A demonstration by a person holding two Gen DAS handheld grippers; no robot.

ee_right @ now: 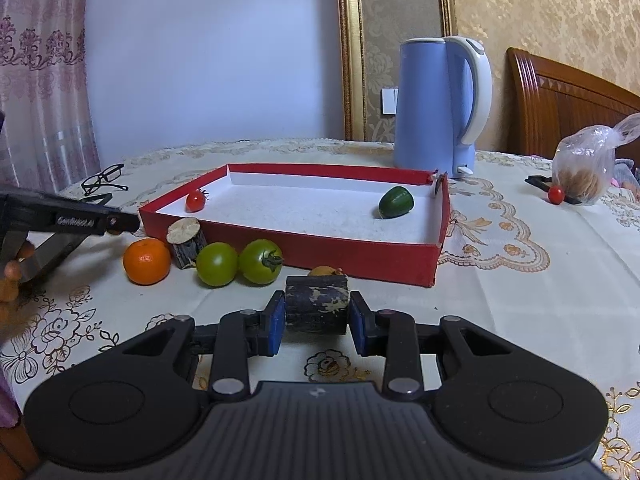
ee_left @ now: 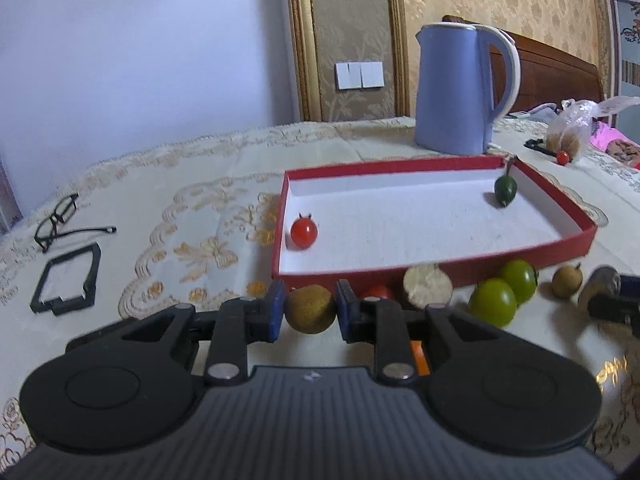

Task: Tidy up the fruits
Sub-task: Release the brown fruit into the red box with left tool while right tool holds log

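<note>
A blue kettle stands on the tablecloth at the far side. Glasses lie far left, a black frame just nearer. A plastic bag sits far right, before a wooden headboard

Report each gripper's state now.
Left gripper: closed on the brown round fruit.
Right gripper: closed on the dark wooden block.

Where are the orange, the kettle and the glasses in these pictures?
orange [ee_right: 146,261]: right wrist view, middle of its peel.
kettle [ee_right: 430,110]: right wrist view, front of its blue body.
glasses [ee_left: 56,219]: left wrist view, on the black frame.
</note>
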